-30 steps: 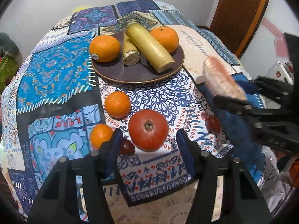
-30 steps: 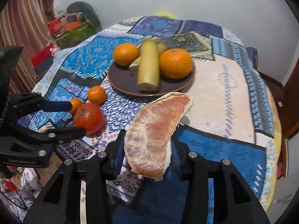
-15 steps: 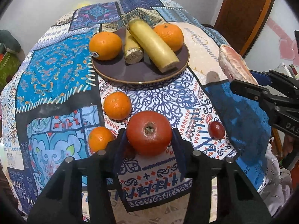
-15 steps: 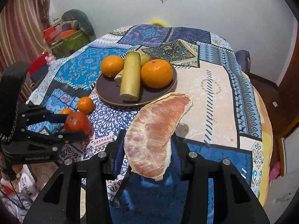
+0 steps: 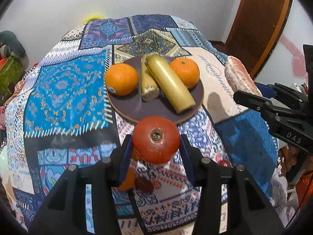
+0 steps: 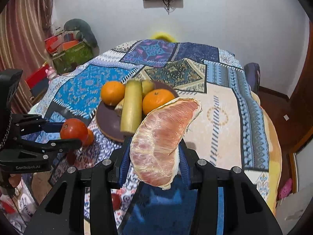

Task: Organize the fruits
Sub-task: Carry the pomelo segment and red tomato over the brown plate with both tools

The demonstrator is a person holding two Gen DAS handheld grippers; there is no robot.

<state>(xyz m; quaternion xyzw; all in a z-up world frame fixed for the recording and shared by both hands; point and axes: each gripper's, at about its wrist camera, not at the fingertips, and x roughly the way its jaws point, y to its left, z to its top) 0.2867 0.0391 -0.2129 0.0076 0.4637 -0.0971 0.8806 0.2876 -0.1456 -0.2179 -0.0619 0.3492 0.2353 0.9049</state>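
My left gripper (image 5: 156, 146) is shut on a red tomato (image 5: 156, 139) and holds it above the cloth, just in front of the dark plate (image 5: 137, 109). The plate holds two oranges (image 5: 121, 79) and two yellow sugarcane pieces (image 5: 170, 83). My right gripper (image 6: 154, 156) is shut on a peeled pink pomelo segment (image 6: 162, 139), held in the air to the right of the plate; the segment also shows in the left wrist view (image 5: 239, 76). The tomato shows in the right wrist view (image 6: 74, 130) between the left gripper's fingers.
A small orange (image 5: 126, 180) and a dark red fruit (image 5: 144, 184) lie on the patchwork tablecloth (image 5: 64, 92) below the left gripper. Another small red fruit (image 6: 115, 200) lies near the table's front edge. A wooden door (image 5: 260, 19) stands at the right, boxes (image 6: 68, 52) at the left.
My left gripper has closed on the tomato and lifted it off the cloth toward the plate. My right gripper has risen a little, still holding the pomelo segment.
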